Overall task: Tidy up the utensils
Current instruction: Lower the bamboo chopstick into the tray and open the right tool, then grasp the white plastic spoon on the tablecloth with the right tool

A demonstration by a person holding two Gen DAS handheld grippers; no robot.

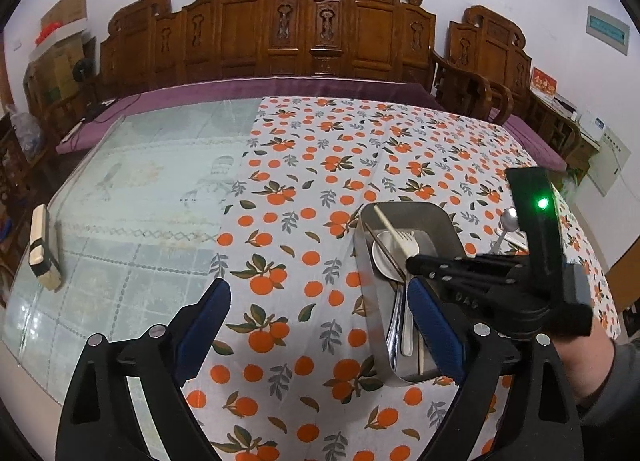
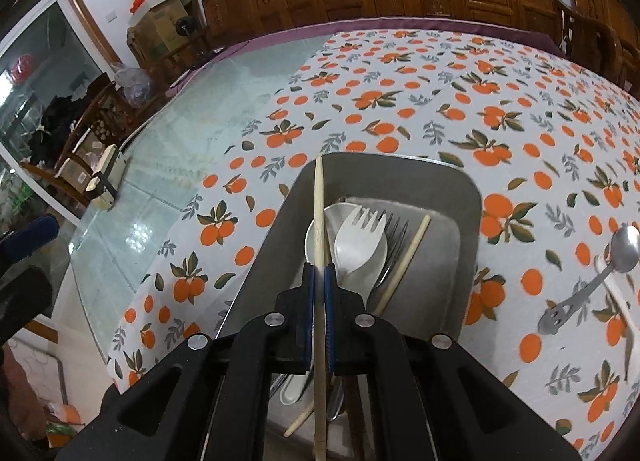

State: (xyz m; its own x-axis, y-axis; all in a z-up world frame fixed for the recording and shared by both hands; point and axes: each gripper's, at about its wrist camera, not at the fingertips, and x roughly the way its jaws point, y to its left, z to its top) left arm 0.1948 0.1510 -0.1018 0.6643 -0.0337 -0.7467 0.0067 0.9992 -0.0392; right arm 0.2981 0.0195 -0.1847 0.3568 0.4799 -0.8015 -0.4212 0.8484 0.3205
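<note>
1. The step in hand, as I judge it, is delivery: the right gripper (image 2: 319,281) has its jaws closed tight on a pale chopstick (image 2: 319,221), pinched partway along its length and held over the metal tray (image 2: 448,181).

2. In the right wrist view the chopstick runs almost straight away from the camera, its far tip crossing the tray's far rim — the near end passes under the gripper body and out of the bottom of the picture.

3. The tray sits on the orange-print cloth (image 2: 400,101) covering the right part of the worktop. Already in it: a white plastic spork (image 2: 360,239), a metal fork (image 2: 394,237), a second chopstick (image 2: 404,261) lying slanted to the right of them, and a white spoon bowl partly hidden beneath.

4. Still outside the tray, on the cloth to its right, lies a metal spoon (image 2: 622,247) resting across something white that I cannot identify.

5. The left gripper (image 1: 320,321) hangs with jaws wide apart and nothing between them, near the tray's left wall (image 1: 366,281) — one pad (image 1: 434,325) overlaps the tray in the picture.

6. The next move calls for lowering the chopstick until it lies along the tray's length beside its mate, then parting the jaws. The metal spoon looks like the next pick.
</note>
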